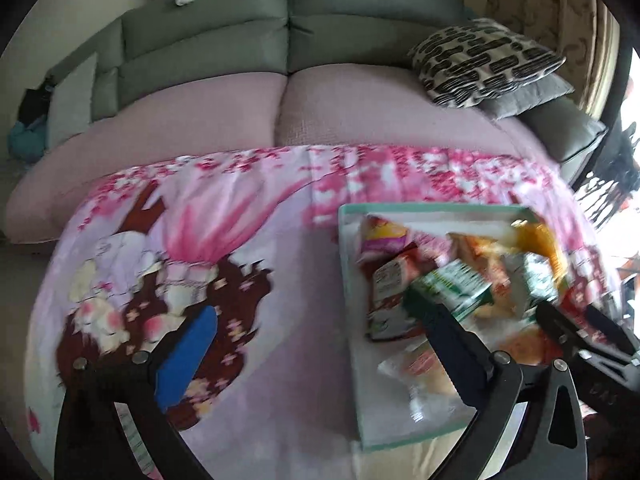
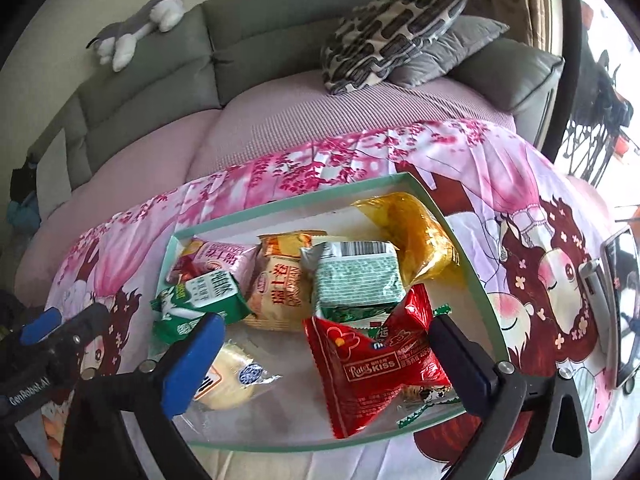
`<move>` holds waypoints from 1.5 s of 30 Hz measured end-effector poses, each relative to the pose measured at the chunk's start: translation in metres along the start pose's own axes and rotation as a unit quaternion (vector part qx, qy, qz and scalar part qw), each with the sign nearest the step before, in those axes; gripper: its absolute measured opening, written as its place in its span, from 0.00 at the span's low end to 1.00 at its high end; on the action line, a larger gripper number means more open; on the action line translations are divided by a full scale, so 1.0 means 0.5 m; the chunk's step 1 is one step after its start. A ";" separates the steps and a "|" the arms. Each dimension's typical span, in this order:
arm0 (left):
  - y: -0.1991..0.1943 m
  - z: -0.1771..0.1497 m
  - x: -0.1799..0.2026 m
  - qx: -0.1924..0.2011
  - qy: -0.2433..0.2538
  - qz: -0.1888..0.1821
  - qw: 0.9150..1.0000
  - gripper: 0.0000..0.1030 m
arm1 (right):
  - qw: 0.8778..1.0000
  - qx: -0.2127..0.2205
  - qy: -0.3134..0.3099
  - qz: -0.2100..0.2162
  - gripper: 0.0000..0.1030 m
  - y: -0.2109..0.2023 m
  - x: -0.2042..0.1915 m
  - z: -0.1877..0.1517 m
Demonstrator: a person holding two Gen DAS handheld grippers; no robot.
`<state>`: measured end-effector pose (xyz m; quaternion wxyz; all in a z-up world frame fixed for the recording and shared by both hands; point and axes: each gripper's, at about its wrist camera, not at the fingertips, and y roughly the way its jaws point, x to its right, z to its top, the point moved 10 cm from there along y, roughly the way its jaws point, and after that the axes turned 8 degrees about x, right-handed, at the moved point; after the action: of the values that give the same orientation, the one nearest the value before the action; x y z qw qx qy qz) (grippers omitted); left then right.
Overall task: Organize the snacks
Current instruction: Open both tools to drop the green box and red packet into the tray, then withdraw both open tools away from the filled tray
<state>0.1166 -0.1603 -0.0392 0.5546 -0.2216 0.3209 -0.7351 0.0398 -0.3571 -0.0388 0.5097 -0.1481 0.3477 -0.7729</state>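
Both my tongs hang wide open and empty: the right gripper (image 2: pixel 324 354) above the red packet (image 2: pixel 374 364) in the mint-rimmed tray (image 2: pixel 468 256), the left gripper (image 1: pixel 316 344) at its edge. The snacks lie heaped; one careless pinch could drag neighbouring packets out.

In the left wrist view motion blur smears the snack packets (image 1: pixel 460 280) inside the mint-rimmed tray (image 1: pixel 347 280) past reading, while in the right wrist view a blue-padded finger (image 2: pixel 192 364) hides part of the clear-wrapped cake (image 2: pixel 232 376) in that tray.
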 end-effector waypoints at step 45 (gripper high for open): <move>-0.072 -0.190 -0.144 -0.065 -0.027 0.118 0.991 1.00 | 0.996 -0.024 -0.070 0.041 1.00 -0.080 -0.099 -0.154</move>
<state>0.0483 -0.0636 -0.0773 0.6301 -0.2381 0.3769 -0.6358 -0.0110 -0.2738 -0.0600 0.5601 -0.1998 0.3354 -0.7307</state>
